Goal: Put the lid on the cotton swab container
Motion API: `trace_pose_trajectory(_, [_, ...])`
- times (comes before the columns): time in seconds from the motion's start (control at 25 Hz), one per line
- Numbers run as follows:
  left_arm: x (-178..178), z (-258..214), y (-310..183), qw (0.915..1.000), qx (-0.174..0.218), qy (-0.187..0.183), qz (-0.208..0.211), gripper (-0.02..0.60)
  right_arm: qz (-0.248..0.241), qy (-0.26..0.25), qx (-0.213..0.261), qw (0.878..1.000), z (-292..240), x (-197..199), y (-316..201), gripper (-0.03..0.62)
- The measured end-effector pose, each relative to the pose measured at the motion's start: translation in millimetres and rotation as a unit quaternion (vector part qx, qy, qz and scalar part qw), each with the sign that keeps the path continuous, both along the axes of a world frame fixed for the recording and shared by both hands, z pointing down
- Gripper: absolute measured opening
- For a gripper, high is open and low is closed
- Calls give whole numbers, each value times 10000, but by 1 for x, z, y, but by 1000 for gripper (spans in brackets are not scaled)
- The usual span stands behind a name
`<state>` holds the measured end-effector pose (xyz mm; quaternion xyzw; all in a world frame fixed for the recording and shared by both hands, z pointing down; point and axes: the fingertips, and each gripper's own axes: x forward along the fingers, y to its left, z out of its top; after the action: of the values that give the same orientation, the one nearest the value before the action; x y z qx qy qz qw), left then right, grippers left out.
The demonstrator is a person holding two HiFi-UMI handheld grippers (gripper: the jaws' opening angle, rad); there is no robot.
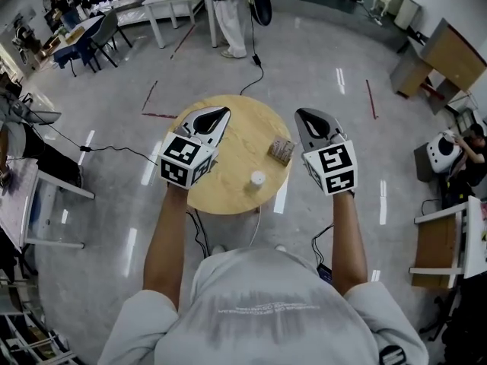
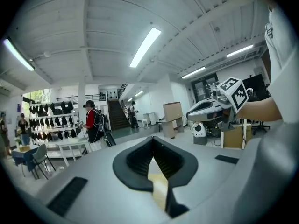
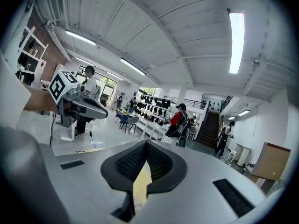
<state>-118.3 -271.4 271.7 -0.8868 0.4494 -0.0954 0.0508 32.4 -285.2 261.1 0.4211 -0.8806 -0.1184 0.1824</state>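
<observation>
A wide hall with a glossy grey floor (image 1: 319,67) spreads out, white tables and blue chairs (image 1: 91,36) off at 11 o'clock and a standing person in pale trousers (image 1: 228,17) at 12 o'clock. In the middle stands a small round wooden table (image 1: 228,188), a black cable (image 1: 255,71) trailing away from it across the floor. The cotton swab container (image 1: 281,151) sits at about 3 o'clock on the tabletop, close to the rim, and the white round lid (image 1: 258,178) lies apart from it at roughly 5 o'clock, not on the container. The person wearing the camera holds both tools raised and pointing outward. The left gripper (image 1: 219,113) hangs over the table's 10 o'clock edge; its own view shows the dark jaws (image 2: 153,146) pressed together with nothing between them. The right gripper (image 1: 305,115) hovers just past the table's 2 o'clock edge, over the floor, and its jaws (image 3: 145,148) are likewise closed and empty.
</observation>
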Motion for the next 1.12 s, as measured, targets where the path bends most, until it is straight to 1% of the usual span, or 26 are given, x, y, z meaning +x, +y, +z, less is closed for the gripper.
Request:
trace_pose_trajectory(0.08, [-4, -12, 6, 9998, 173, -92, -57, 18, -14, -10, 81, 10000, -7, -2, 3, 28])
trace_pose_trajectory(0.2, [-9, -28, 12, 9992, 366, -121, -135, 19, -146, -163, 99, 9997, -18, -8, 11, 28])
trace_pose_trajectory(0.48, [-14, -50, 26, 9974, 644, -195, -246, 20, -474, -135, 352, 9982, -45, -31, 30, 28])
trace_pose_trajectory(0.64, [-15, -57, 36, 9967, 727, -292, -220, 20, -523, -78, 442, 9976, -52, -39, 40, 28])
trace_pose_trajectory(0.84, [-14, -63, 41, 9959, 804, -337, -229, 20, -502, -41, 426, 9978, -49, -38, 44, 28])
trace_pose_trajectory(1.12, [-13, -60, 47, 9963, 770, -343, -172, 20, -515, -117, 363, 9979, -47, -40, 51, 28])
